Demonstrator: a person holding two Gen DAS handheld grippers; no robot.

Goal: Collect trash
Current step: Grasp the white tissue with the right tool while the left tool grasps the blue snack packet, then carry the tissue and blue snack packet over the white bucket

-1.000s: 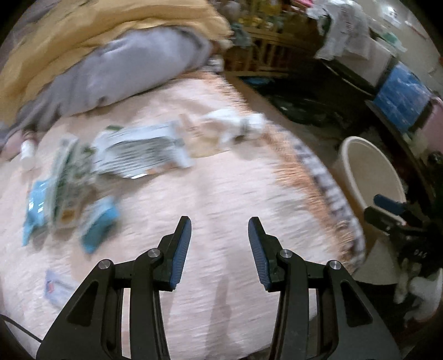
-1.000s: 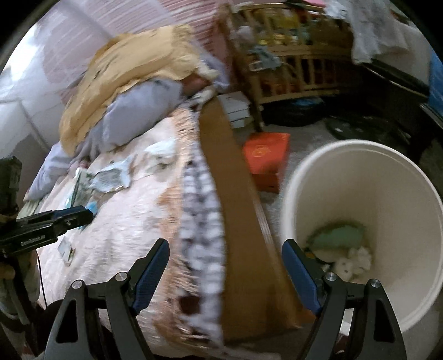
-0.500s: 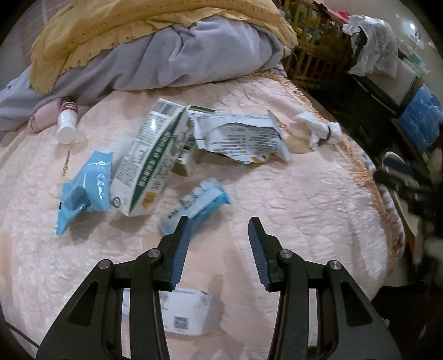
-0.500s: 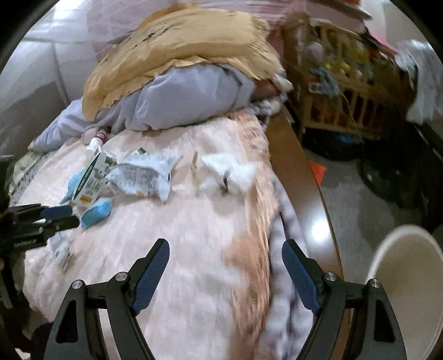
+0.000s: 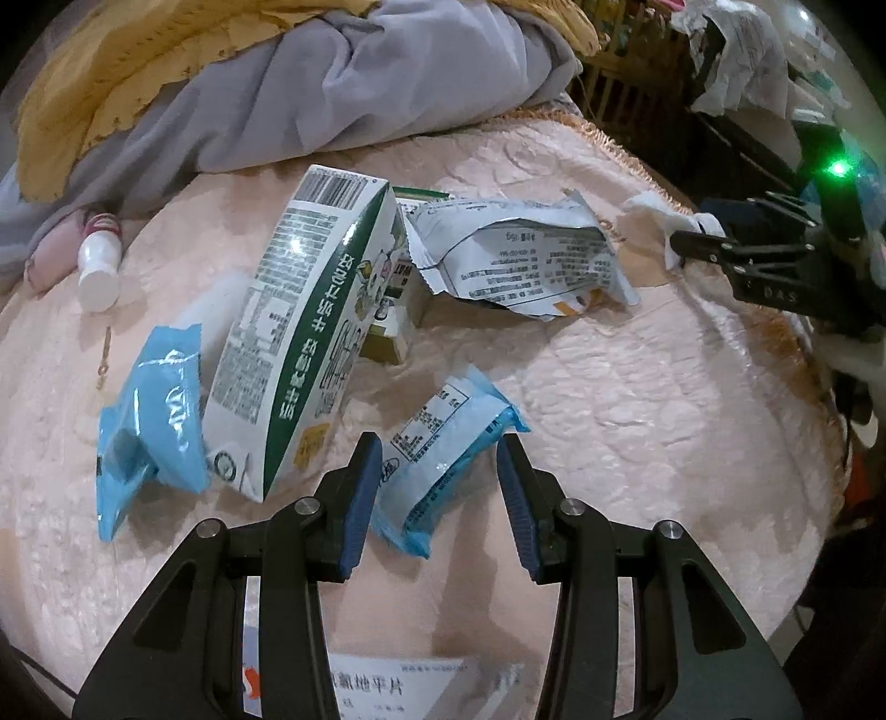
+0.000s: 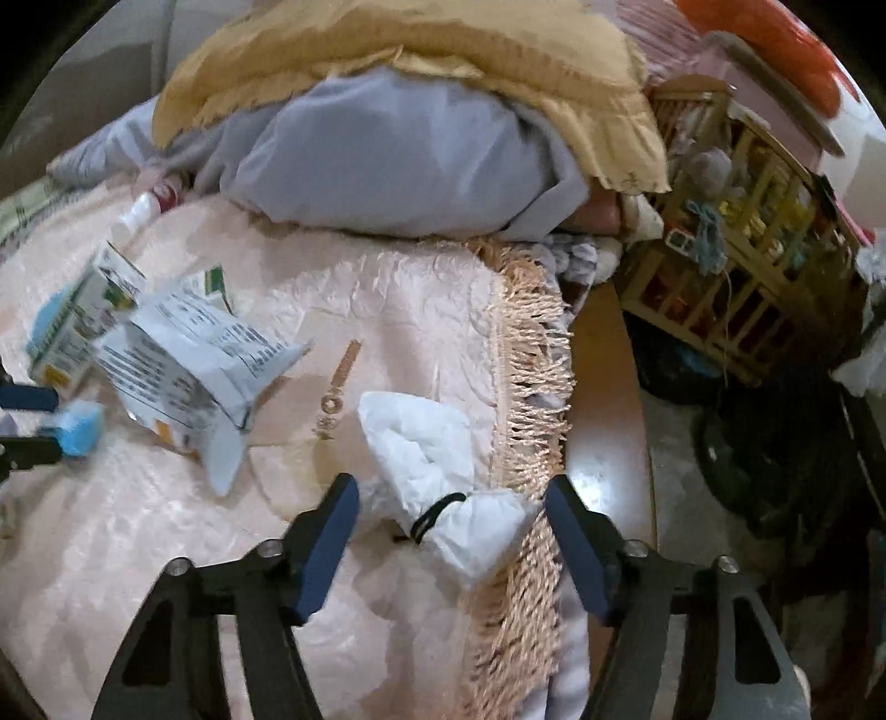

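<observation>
Trash lies scattered on a pink bedspread [image 5: 637, 421]. My left gripper [image 5: 437, 498] is open, and a small blue wrapper [image 5: 443, 443] lies between its fingers with no visible squeeze. Beside the wrapper are a green-and-white milk carton [image 5: 299, 332], a light-blue bag [image 5: 149, 410] and a torn silver-white packet [image 5: 515, 260]. My right gripper [image 6: 454, 531] straddles a crumpled white tissue [image 6: 432, 459] that has a black hair tie on it, near the fringed bed edge. Its jaws are closing and the pads are still apart from the tissue. In the left wrist view the right gripper [image 5: 686, 243] reaches that tissue [image 5: 653, 213].
A yellow blanket [image 6: 387, 50] and grey bedding [image 6: 387, 160] are piled at the back. A small white bottle [image 5: 99, 266] lies at the left. A printed box [image 5: 387, 687] sits under my left gripper. A wooden rack [image 6: 747, 232] stands beyond the wooden bed rail [image 6: 603, 387].
My left gripper moved in over the blue wrapper. My right gripper swung from the white bin across the bed edge to the tissue, rolled, and its jaws narrowed.
</observation>
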